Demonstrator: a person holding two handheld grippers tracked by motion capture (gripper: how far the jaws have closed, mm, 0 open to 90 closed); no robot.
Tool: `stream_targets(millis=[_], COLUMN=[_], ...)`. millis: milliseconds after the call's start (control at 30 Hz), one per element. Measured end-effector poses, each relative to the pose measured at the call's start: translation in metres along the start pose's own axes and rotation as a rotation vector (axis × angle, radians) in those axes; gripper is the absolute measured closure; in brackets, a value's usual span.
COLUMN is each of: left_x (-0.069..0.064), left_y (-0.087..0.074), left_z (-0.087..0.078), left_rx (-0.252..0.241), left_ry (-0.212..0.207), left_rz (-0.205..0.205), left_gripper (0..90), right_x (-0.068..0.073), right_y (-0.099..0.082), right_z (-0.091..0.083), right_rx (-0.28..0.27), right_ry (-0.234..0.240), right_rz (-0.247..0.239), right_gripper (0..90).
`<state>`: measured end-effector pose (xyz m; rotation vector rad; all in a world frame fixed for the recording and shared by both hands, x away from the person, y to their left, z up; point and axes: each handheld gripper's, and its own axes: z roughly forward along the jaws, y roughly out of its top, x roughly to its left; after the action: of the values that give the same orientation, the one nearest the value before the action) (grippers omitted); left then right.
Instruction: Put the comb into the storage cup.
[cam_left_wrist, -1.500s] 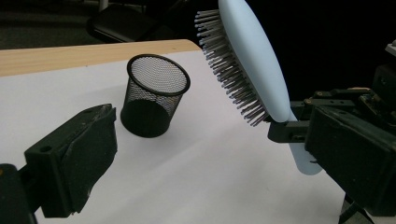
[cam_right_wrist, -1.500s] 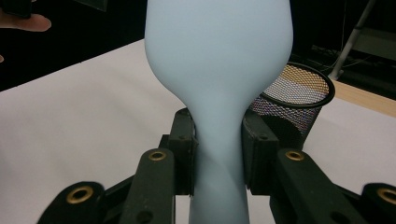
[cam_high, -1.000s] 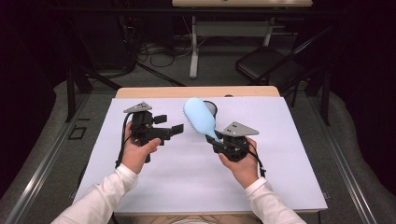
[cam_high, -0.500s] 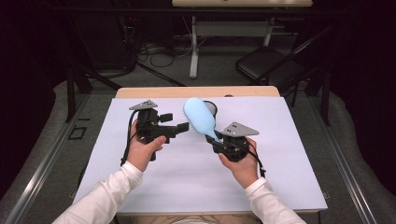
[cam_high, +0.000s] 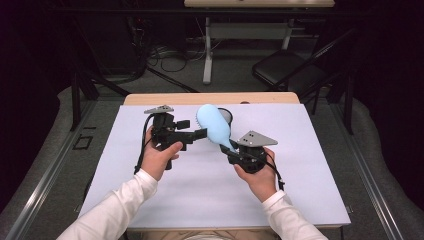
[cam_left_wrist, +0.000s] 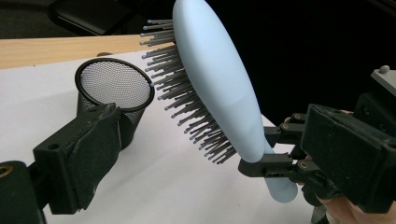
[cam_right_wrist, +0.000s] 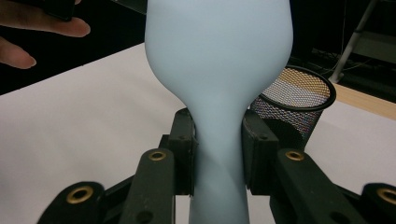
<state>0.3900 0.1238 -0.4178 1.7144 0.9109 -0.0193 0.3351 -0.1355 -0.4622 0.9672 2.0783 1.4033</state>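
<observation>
A light blue hairbrush stands tilted above the table, head up and bristles facing left. My right gripper is shut on its handle; in the right gripper view the two pads press the narrow handle from both sides. My left gripper is open and points right, its tips just short of the brush head. In the left gripper view the bristles lie close ahead, one of its fingers is at lower left, and the right gripper clamps the handle at lower right.
A black mesh cup stands upright on the white table sheet just behind the brush, seen also in the left gripper view. A wooden table edge runs along the back. Chairs and cables lie on the floor beyond.
My left gripper has edged to the right, closer to the brush head. The right gripper and the brush have stayed where they were.
</observation>
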Motion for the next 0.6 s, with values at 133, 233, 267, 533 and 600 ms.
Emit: stream_targets(millis=[133, 233, 267, 533, 600], left_x=[0.0, 0.001, 0.002, 0.004, 0.004], left_y=[0.001, 0.001, 0.002, 0.003, 0.003], left_z=[0.004, 0.006, 0.007, 0.012, 0.014], left_rx=[0.001, 0.005, 0.006, 0.008, 0.004], left_ry=[-0.01, -0.015, -0.017, -0.026, -0.028], left_rz=[-0.021, -0.029, -0.035, -0.051, -0.052], left_gripper=[5.7, 6.1, 6.1, 8.7, 9.9], right_x=[0.0, 0.0, 0.0, 0.001, 0.001], right_y=[0.0, 0.0, 0.0, 0.0, 0.0], right_z=[0.0, 0.0, 0.0, -0.001, -0.001], right_rx=[-0.002, -0.003, -0.003, -0.003, -0.004], right_ry=[0.0, 0.001, 0.0, 0.003, 0.004], right_rz=[-0.001, -0.002, -0.002, -0.002, -0.003], right_gripper=[69.4, 69.5, 69.4, 69.4, 69.4])
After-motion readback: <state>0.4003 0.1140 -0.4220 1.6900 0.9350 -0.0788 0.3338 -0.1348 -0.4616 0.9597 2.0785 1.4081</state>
